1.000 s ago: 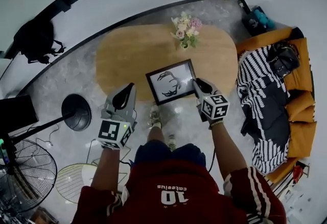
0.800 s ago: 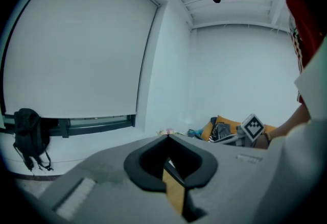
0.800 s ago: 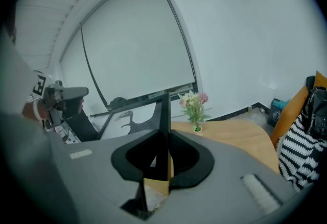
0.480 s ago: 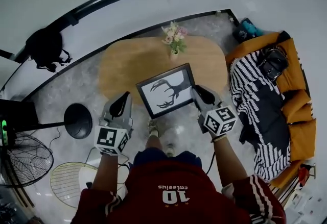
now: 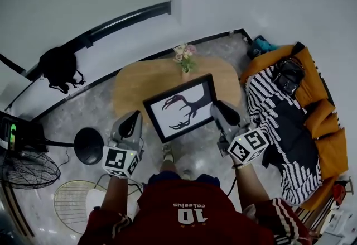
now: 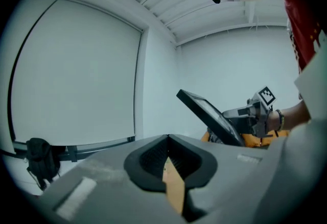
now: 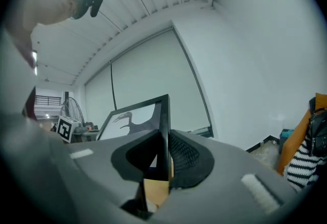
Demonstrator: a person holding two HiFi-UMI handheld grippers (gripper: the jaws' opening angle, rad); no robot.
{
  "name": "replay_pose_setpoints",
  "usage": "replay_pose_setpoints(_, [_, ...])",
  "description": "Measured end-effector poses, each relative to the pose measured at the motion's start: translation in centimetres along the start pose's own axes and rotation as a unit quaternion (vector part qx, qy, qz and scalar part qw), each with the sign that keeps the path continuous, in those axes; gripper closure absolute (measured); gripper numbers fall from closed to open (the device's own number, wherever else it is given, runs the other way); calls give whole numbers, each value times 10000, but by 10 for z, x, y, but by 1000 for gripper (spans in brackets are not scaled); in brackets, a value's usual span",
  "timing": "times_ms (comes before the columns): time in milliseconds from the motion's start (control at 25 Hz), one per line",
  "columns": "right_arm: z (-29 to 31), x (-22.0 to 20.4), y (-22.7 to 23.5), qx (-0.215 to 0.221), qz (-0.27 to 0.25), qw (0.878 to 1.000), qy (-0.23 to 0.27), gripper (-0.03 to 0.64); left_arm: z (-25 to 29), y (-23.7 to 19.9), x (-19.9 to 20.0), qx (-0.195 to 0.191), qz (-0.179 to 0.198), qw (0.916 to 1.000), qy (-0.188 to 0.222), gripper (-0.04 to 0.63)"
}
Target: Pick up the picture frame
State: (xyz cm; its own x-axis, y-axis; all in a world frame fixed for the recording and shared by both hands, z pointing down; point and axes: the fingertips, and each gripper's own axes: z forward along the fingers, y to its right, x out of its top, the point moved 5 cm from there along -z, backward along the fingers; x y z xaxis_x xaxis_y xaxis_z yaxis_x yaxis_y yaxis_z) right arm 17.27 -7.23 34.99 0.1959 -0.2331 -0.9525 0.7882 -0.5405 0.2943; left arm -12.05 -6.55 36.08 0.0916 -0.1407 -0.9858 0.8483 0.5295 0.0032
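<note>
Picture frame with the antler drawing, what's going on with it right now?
A person holds a two-jaw gripper in each hand. The right gripper is clamped on one edge of the black picture frame with the antler silhouette, holding it tilted in the air, clear of the oval wooden table with its vase of flowers. The left gripper is shut and empty, beside the frame without touching it.

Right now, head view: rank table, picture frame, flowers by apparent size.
1. table
2. picture frame, held up nearer the camera, so it looks bigger than it really is
3. flowers
</note>
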Motion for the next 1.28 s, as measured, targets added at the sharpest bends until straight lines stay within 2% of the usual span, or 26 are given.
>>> replay_pose_setpoints(280, [-46,41,-37,218,-258,9985,435,551,-34,39,31,-77,86,9992,391,592])
replay_pose_setpoints(560, [-128,46,-44,154,-333,9966,737,551,-81,100,46,171,69,9977,657,592])
replay_pose_setpoints(1040, [-148,60,-60,-250,-377,9958,802,551,-126,85,84,576,140,9939,933,592])
replay_pose_setpoints(1280, [-154,55,-63,-609,-345,9942,818,551,-135,75,86,579,134,9932,1001,592])
